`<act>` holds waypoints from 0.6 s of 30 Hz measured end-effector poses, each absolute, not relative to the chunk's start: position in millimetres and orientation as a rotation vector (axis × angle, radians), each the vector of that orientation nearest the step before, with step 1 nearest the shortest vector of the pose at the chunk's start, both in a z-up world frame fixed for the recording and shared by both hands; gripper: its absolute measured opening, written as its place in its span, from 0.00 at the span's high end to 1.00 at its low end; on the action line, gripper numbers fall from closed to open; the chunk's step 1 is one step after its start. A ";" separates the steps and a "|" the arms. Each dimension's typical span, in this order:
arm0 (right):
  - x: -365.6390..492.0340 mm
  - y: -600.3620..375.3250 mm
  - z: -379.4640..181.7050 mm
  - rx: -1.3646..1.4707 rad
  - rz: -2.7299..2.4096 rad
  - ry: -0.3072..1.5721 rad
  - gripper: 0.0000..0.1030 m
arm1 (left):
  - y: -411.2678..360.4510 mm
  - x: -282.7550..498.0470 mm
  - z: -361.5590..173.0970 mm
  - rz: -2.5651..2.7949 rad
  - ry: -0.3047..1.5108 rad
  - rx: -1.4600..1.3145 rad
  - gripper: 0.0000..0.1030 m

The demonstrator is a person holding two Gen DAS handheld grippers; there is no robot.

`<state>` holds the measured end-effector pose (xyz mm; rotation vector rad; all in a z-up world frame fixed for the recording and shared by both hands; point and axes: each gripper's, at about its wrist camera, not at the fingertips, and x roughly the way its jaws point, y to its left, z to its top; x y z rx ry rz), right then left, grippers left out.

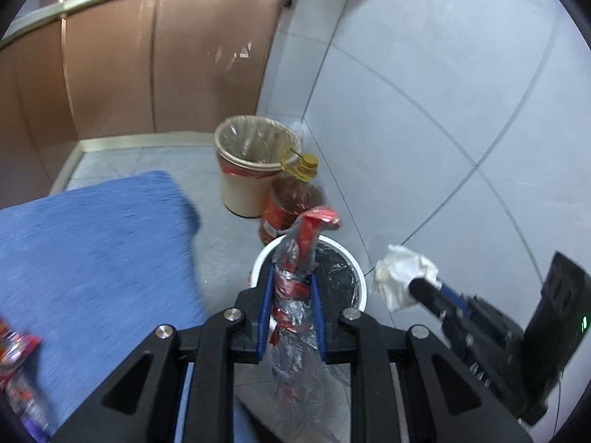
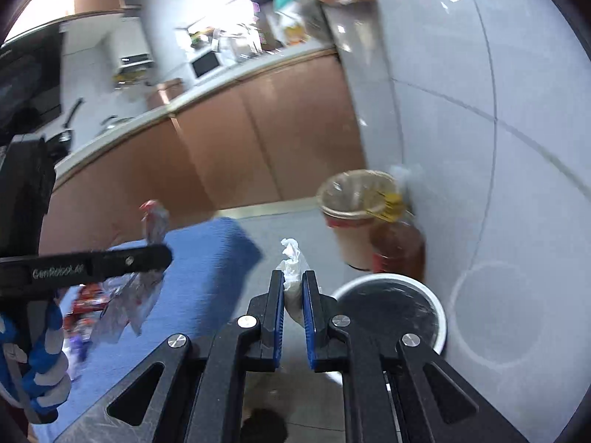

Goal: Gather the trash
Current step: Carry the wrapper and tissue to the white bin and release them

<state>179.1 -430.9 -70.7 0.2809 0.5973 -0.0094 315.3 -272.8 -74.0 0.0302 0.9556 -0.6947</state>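
My left gripper (image 1: 291, 277) is shut on a crumpled red and silver wrapper (image 1: 299, 258), held above the white bin (image 1: 360, 277) with a black liner. The wrapper (image 2: 153, 221) and left gripper (image 2: 162, 254) also show at the left of the right wrist view. My right gripper (image 2: 293, 277) is shut on a crumpled white tissue (image 2: 291, 262), held left of and above the white bin (image 2: 436, 306). In the left wrist view the tissue (image 1: 399, 273) and right gripper (image 1: 419, 282) hang just right of the bin.
A beige bin (image 1: 255, 162) with a clear liner stands by the wall, an oil bottle (image 1: 291, 199) beside it. A blue cloth surface (image 1: 92, 258) lies left, with more wrappers (image 1: 14, 354) on it. Brown cabinets (image 1: 147, 66) are behind, a tiled wall (image 1: 443, 110) to the right.
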 end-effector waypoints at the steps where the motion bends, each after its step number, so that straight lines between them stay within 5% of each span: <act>1: 186.0 -437.5 -78.5 0.276 -0.028 0.609 0.90 | -283.9 323.5 -81.6 -0.695 0.968 0.033 0.82; 10: 220.1 -483.8 -131.9 0.295 -0.117 0.674 0.88 | -342.0 369.6 -155.2 -0.678 1.080 0.005 0.78; 14: 230.3 -495.0 -151.9 0.308 -0.141 0.704 0.76 | -351.2 380.1 -175.8 -0.686 1.119 -0.033 0.53; 18: 238.2 -502.3 -166.8 0.314 -0.183 0.732 0.63 | -351.4 379.4 -180.0 -0.697 1.136 -0.056 0.49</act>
